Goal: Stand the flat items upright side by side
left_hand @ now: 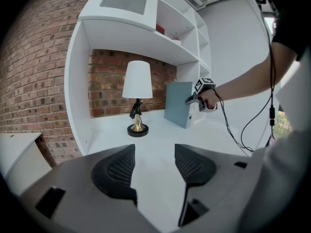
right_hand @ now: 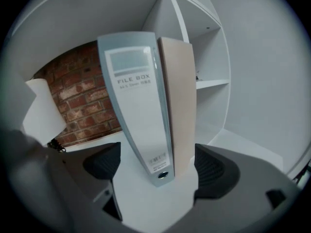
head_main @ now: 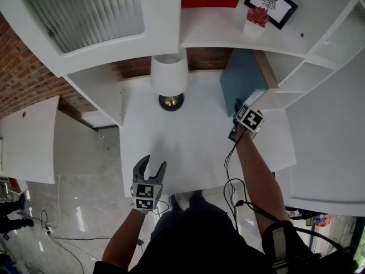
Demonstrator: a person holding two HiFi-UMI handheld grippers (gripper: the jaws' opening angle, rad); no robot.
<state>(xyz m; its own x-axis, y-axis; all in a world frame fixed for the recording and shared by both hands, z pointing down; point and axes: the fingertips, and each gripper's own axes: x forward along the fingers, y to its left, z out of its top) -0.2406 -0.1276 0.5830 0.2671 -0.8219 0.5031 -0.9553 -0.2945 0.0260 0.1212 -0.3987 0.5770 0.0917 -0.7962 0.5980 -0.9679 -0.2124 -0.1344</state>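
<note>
A teal file box (head_main: 242, 81) stands upright at the desk's back right, with a beige folder (head_main: 266, 70) upright against its right side. In the right gripper view the box's grey-blue spine (right_hand: 141, 120) and the beige folder (right_hand: 182, 106) stand side by side between the wide jaws of my right gripper (right_hand: 158, 171). Both pads (right_hand: 214, 171) are clear of them. In the head view the right gripper (head_main: 235, 114) sits just in front of the box. My left gripper (head_main: 154, 163) hovers open and empty over the desk's front edge, far from the box (left_hand: 178, 103).
A lamp (head_main: 169, 79) with a white shade stands at the back middle of the white desk (head_main: 194, 147), before a brick wall. White shelf uprights flank the desk; the right divider (head_main: 285, 96) is just beside the folder. A cable hangs from the right arm.
</note>
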